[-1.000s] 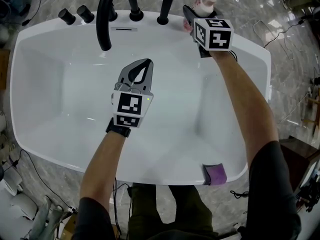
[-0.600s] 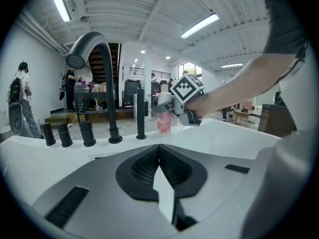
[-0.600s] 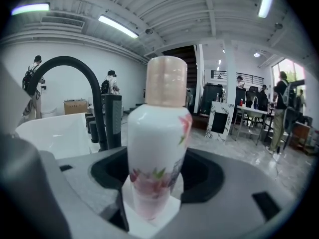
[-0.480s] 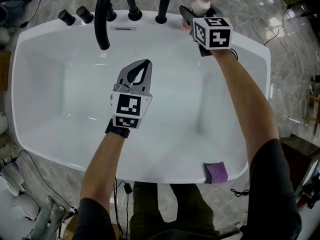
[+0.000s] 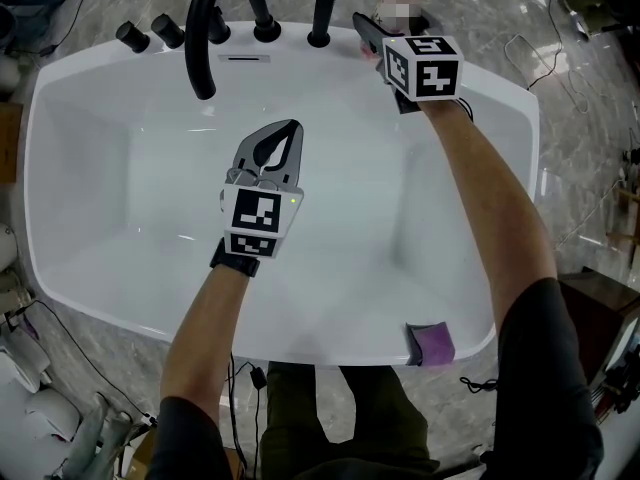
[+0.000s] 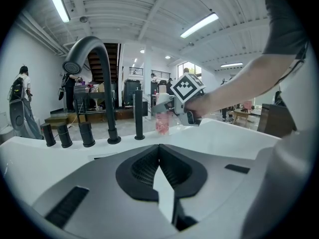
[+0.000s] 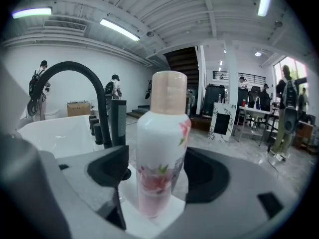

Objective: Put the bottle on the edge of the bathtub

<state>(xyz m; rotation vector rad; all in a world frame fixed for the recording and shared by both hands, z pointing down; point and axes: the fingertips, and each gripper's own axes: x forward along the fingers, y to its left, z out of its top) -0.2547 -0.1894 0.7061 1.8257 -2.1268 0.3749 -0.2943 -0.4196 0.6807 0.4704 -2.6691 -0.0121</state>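
Observation:
A white bottle (image 7: 162, 148) with pink flowers and a beige cap stands upright on the back rim (image 5: 300, 53) of the white bathtub. My right gripper (image 5: 392, 20) is around it and open: its jaws have just been opening, and a narrow gap shows between each pad and the bottle. In the head view a mosaic patch covers the bottle. From the left gripper view the bottle (image 6: 163, 123) appears beside the right gripper (image 6: 169, 106). My left gripper (image 5: 293, 126) hovers over the middle of the tub, shut, with nothing in it.
On the back rim stand a black arched faucet (image 5: 205, 28), two black knobs (image 5: 145, 33) and a black upright handle (image 5: 322, 8), just left of the bottle. A purple sponge (image 5: 430, 346) lies on the near rim. Marble floor and cables surround the tub.
The right gripper's jaws have spread apart from the bottle, which stays standing on the rim. Neither hand has shifted.

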